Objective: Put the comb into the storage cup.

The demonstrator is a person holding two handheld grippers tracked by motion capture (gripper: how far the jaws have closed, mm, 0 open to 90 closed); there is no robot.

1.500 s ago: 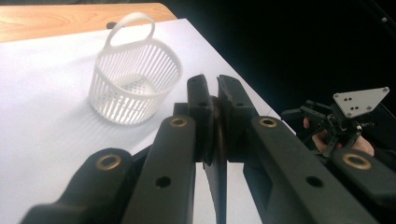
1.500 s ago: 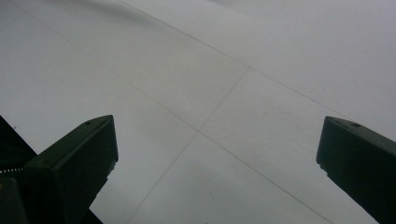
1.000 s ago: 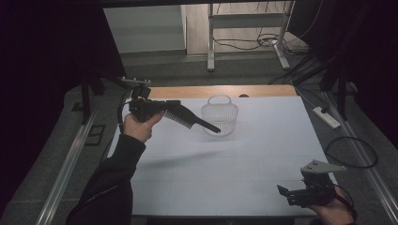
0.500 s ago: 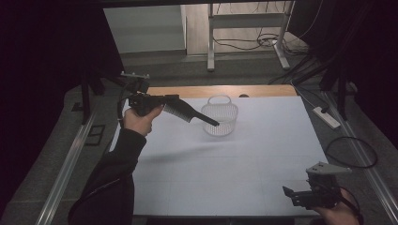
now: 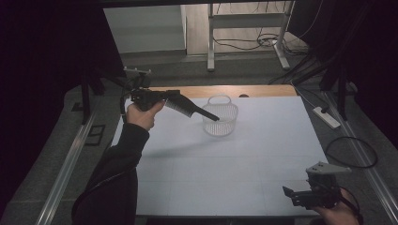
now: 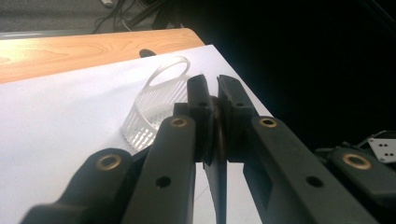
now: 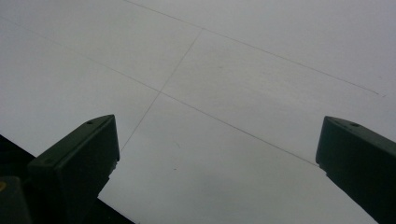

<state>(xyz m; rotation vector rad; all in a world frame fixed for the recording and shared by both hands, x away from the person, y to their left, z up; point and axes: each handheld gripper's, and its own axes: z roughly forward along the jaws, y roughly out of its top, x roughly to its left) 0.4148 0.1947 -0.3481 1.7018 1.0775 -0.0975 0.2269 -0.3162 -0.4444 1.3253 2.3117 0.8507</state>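
In the high view, the left gripper (image 5: 162,99) is held above the far left part of the desk (image 5: 244,164) by a hand in a dark sleeve. A black comb (image 5: 190,108) is clamped between its fingers, handle end pointing to the right. The tip of the comb's handle reaches over the near rim of a white mesh basket (image 5: 220,119), which stands upright on the white sheet near the far edge of the desk, its handle loop toward the far side. Whether the tip touches the rim cannot be told. A strip of bare wood is seen beyond the sheet. The right gripper (image 5: 290,193) is held low at the near right corner of the desk, well apart from the basket, with its grey plate on top.

In the left gripper view, the two black fingers (image 6: 201,100) are seen pressed close together on the thin dark comb (image 6: 218,186), which stands edge-on between them. The white mesh basket (image 6: 152,109) is seen just behind and to the left of the fingertips, resting on the white sheet, with its loop handle rising above the rim.

In the right gripper view, the fingers (image 7: 79,158) are spread wide, with nothing between them. The white sheet of the desk (image 7: 224,70), crossed by faint lines, is seen below.
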